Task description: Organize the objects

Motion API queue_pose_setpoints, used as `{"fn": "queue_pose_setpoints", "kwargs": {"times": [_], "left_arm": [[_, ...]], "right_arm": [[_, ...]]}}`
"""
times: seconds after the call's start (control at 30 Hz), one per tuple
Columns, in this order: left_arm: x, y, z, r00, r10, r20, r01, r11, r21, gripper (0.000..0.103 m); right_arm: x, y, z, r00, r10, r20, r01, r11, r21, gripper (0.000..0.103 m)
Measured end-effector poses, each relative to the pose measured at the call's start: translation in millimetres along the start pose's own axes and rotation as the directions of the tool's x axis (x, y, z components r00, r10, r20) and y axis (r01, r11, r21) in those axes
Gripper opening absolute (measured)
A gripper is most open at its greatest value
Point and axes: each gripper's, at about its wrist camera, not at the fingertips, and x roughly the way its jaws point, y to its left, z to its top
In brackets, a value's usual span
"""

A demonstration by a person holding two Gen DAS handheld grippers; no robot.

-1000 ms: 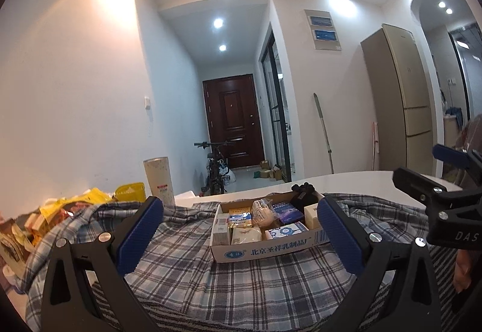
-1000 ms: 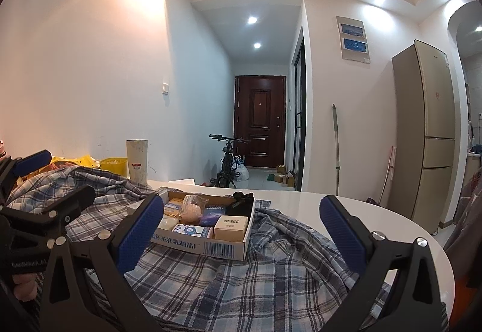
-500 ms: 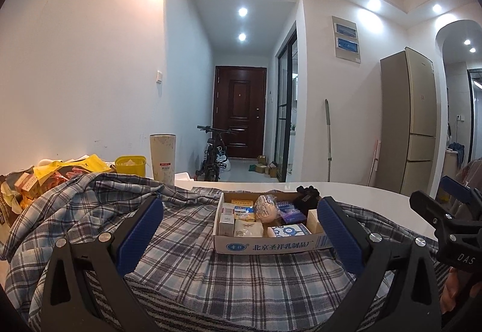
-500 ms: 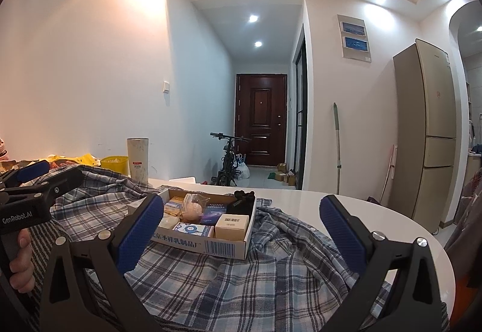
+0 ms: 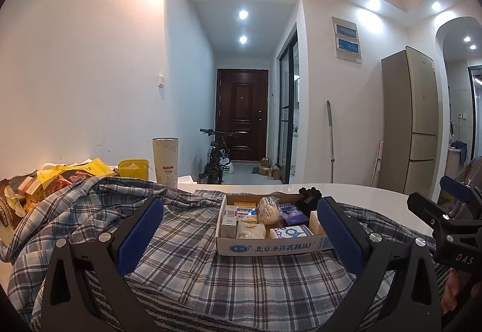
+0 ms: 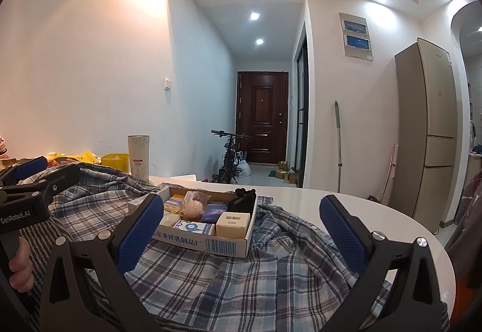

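A shallow cardboard box (image 5: 271, 246) (image 6: 211, 243) with blue Chinese print sits on a rumpled plaid shirt (image 5: 186, 241) (image 6: 271, 265) on a white round table (image 6: 346, 211). It holds several small boxes, a bagged round item (image 5: 268, 210) (image 6: 192, 207) and a black object (image 5: 310, 196) (image 6: 244, 201). My left gripper (image 5: 239, 229) is open and empty, held above the shirt in front of the box. My right gripper (image 6: 241, 229) is open and empty, at the box's near right. Each gripper shows at the edge of the other's view.
A tall white cylinder (image 5: 165, 162) (image 6: 138, 157), a yellow tub (image 5: 133, 169) and a pile of yellow and red snack bags (image 5: 54, 181) stand at the table's left by the wall. A fridge (image 5: 412, 118) stands at the right; a hallway with a bicycle (image 5: 217, 160) lies behind.
The left gripper has swung and levelled, so the box moved from centre-left to centre-right of its view. The right gripper has barely moved. Both stay open.
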Motion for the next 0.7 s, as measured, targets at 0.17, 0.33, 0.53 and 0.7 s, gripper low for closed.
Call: {"fn": "queue_pose_setpoints", "kwargs": {"times": [0.17,0.33,0.53,0.7], "left_arm": [[0.6,0.9,0.0,1.000,-0.001,-0.005,0.001,1.000,-0.002,0.103],[1.1,1.0,-0.1,1.000,-0.001,-0.006,0.001,1.000,0.002,0.103],[0.9,0.7,0.0,1.000,-0.001,-0.005,0.001,1.000,0.001,0.103],[1.6,1.5,-0.2,1.000,0.000,-0.007,0.000,1.000,0.004,0.103]], "right_arm": [[0.0,-0.1,0.2,1.000,0.000,0.000,0.000,1.000,0.000,0.103],[-0.1,-0.2,0.4,1.000,0.000,0.001,0.000,1.000,0.000,0.103],[0.0,0.1,0.3,1.000,0.000,-0.001,0.000,1.000,0.000,0.103],[0.8,-0.7,-0.5,1.000,0.000,-0.002,0.000,1.000,0.001,0.103]]}}
